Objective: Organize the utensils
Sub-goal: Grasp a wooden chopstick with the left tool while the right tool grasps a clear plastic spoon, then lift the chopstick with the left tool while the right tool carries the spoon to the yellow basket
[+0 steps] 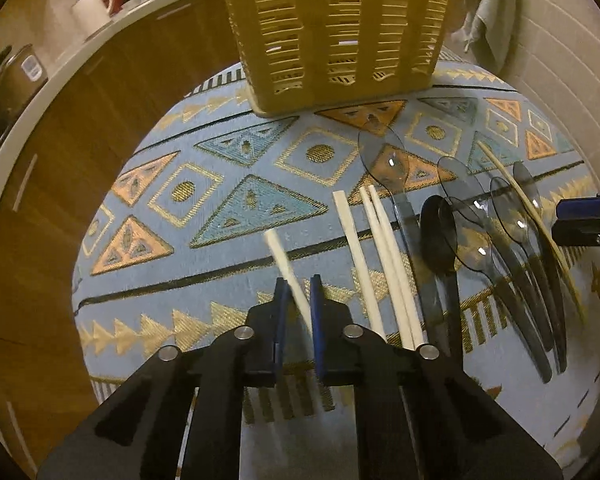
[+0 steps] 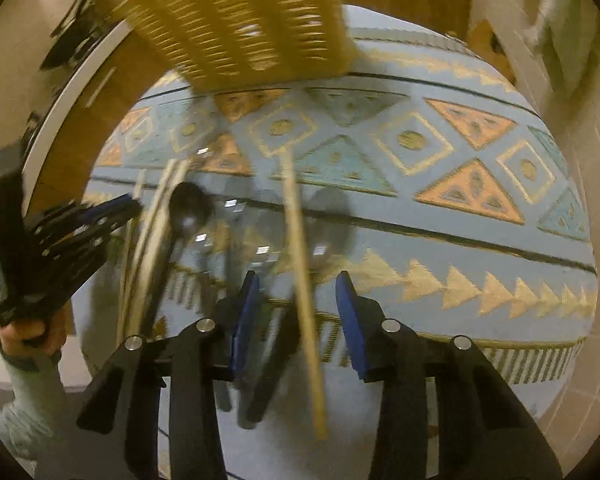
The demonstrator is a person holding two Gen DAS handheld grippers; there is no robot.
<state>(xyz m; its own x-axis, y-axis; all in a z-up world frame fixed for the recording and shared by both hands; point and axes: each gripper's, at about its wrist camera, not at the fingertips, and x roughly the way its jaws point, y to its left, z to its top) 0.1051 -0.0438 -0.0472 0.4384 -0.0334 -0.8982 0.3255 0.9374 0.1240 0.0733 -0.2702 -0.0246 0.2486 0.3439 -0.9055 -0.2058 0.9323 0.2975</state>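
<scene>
Open tablecloth (image 1: 204,248) lies clear to the left of the white sticks (image 1: 384,264); the basket (image 1: 336,28) blocks the far edge, and crowded spoons (image 1: 496,232) fill the right side beside a wall (image 1: 560,52).

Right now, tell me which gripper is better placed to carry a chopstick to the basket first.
Left. The left gripper is shut on a white chopstick, with the yellow basket straight ahead. The right gripper is open around a wooden chopstick, its pads not yet touching it.
</scene>
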